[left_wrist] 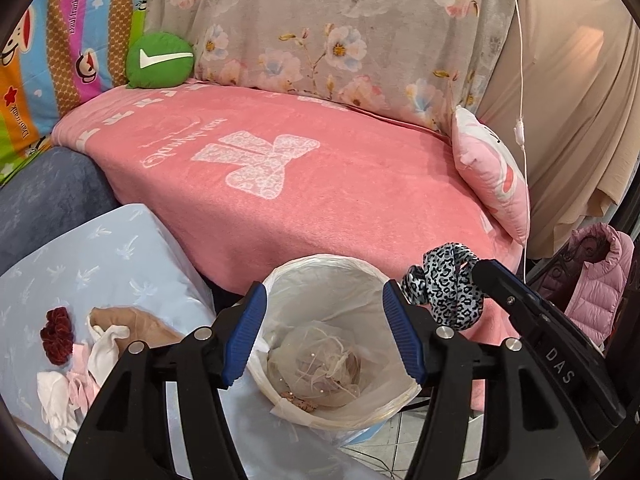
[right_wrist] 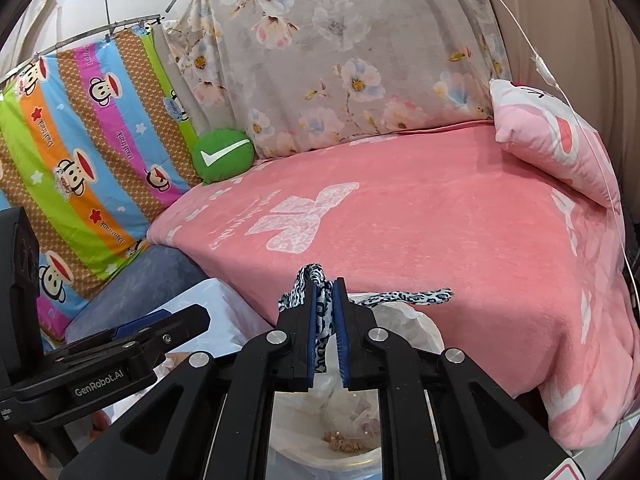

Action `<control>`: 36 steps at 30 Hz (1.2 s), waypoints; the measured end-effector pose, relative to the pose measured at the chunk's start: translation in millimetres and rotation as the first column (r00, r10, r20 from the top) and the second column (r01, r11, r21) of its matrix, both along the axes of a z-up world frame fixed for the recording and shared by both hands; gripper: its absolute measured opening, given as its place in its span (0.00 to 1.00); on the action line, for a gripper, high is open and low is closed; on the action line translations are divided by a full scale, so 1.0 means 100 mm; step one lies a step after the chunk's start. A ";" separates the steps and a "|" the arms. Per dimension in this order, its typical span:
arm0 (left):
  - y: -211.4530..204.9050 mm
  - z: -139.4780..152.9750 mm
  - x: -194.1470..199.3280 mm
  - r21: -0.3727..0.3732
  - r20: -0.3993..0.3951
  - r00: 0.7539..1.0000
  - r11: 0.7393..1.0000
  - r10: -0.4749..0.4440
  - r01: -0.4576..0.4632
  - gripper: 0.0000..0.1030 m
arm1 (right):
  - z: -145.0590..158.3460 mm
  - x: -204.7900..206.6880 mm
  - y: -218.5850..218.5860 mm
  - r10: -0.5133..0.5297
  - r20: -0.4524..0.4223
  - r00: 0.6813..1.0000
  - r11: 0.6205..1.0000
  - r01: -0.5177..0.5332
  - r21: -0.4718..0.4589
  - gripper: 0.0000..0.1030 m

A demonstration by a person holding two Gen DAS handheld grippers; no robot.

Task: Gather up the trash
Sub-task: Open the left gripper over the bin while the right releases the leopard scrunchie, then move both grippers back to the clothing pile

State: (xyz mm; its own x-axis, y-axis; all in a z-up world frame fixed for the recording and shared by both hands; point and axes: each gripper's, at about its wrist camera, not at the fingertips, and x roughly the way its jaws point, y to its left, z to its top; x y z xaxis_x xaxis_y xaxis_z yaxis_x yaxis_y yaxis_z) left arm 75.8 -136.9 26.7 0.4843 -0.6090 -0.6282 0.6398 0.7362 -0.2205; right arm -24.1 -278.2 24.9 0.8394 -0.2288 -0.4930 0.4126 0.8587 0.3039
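Socks [left_wrist: 80, 364] and scrunchie [left_wrist: 56, 334] lie beside lined bin [left_wrist: 280, 276].

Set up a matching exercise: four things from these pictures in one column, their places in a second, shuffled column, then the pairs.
Things
1. leopard-print fabric band
2. round green cushion with a white tick
3. dark red velvet scrunchie
4. white bag-lined trash bin

Places
A. on the pale blue patterned cloth
B. below the open left gripper
C. between the fingers of the right gripper
D. at the back corner of the pink blanket

Pairs: 1-C, 2-D, 3-A, 4-B
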 end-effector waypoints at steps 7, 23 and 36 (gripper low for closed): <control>0.14 -0.03 0.05 -0.003 -0.003 0.999 0.999 0.051 -0.051 0.70 | 0.01 0.04 0.08 0.020 -0.004 1.000 1.000 -0.020 0.000 0.19; 0.63 -0.10 0.04 -0.016 -0.020 0.989 0.989 0.146 -0.146 0.74 | 0.01 0.10 0.58 0.117 -0.022 0.993 0.993 -0.117 0.005 0.37; 1.21 -0.26 0.08 0.000 -0.047 0.961 0.962 0.272 -0.273 0.76 | -0.06 0.25 1.15 0.224 -0.068 0.972 0.974 -0.225 -0.006 0.40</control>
